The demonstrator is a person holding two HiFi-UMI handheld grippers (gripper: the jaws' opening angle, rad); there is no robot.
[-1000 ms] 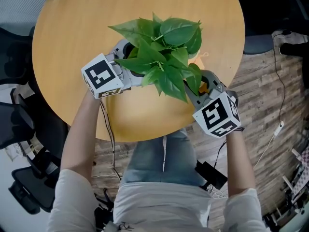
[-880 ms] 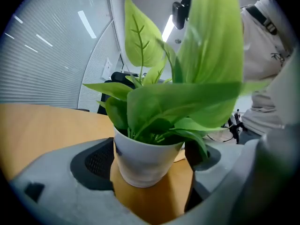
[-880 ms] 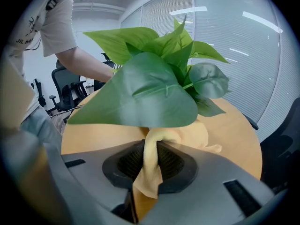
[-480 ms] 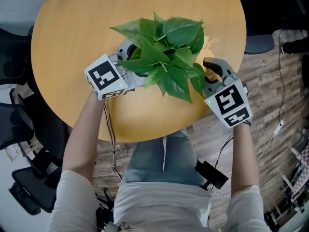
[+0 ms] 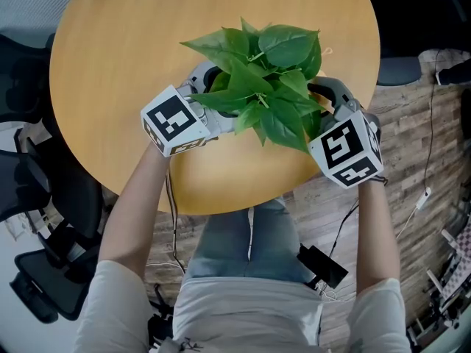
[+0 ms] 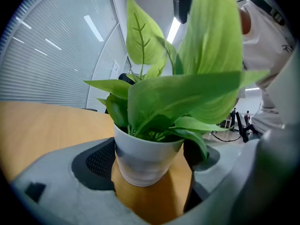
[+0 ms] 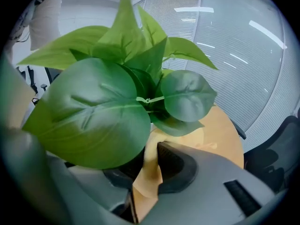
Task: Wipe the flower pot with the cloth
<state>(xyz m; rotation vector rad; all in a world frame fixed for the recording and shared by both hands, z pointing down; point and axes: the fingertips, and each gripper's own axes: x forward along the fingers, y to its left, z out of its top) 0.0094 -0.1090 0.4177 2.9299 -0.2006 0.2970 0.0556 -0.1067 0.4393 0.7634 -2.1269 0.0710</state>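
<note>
item: flower pot [image 6: 140,165], white, holding a leafy green plant [image 5: 265,79]. it stands on the round wooden tabletop [image 5: 110,65], toward the 4 o'clock edge in the head view.

item: your left gripper [image 6: 148,155], reaching in from the pot's 8 o'clock, close to level. its jaws have just been closing a little and stand wide on the pot. one black pad lies against each side of the white wall, and a leaf partly covers the right-hand contact.

item: your right gripper [image 7: 147,171], at the pot's 4 o'clock, tilted down under the leaves. its jaws are pinched on a yellow-tan cloth [image 7: 146,184], and a fold rises between the pads toward the pot. leaves hide whether the cloth touches the pot.
</note>
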